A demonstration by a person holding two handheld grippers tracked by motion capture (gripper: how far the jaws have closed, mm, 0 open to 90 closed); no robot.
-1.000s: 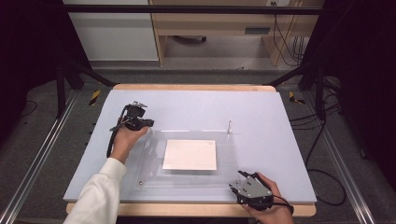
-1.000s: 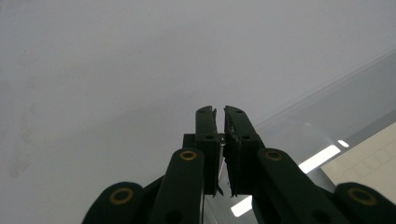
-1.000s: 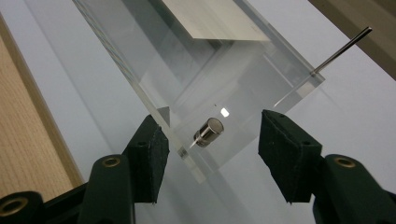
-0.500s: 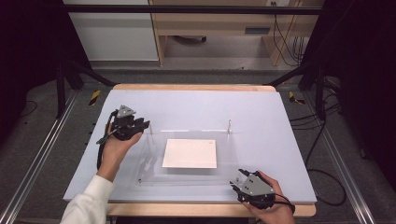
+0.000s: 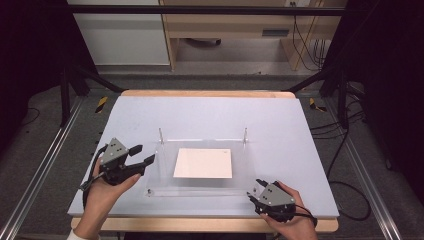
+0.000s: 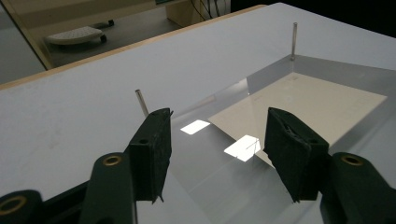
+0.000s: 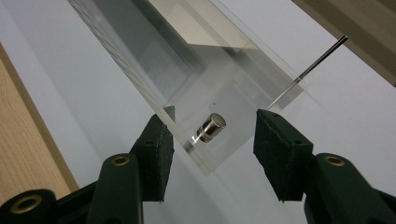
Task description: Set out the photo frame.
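Left gripper [image 5: 139, 155]: jaws about half open, just been opening, nothing between the pads. In the left gripper view, black pads [image 6: 152, 151] spread apart above the near-left part of the clear acrylic plate [image 6: 219, 177], not touching it. Held in the left hand [image 5: 107, 192] just off the plate's left edge, above the table [image 5: 210, 112], jaws pointing toward the plate and tilted slightly down. Forearm entering from the bottom left.

Right gripper [image 5: 256, 191]: jaws about half open, just been closing slightly, not yet pressing on anything. In the right gripper view, corner of the clear acrylic plate [image 7: 205, 121] and its short metal stud [image 7: 211, 127] lying between the pads, with visible gaps on both sides. Held low in the right hand [image 5: 292, 220] at the plate's near-right corner, close to the table's front edge.

Clear acrylic plate [image 5: 200, 167]: flat, centred on the table, white sheet [image 5: 203, 163] under or within it. Two thin metal pins [image 5: 160, 135] upright at the far corners.
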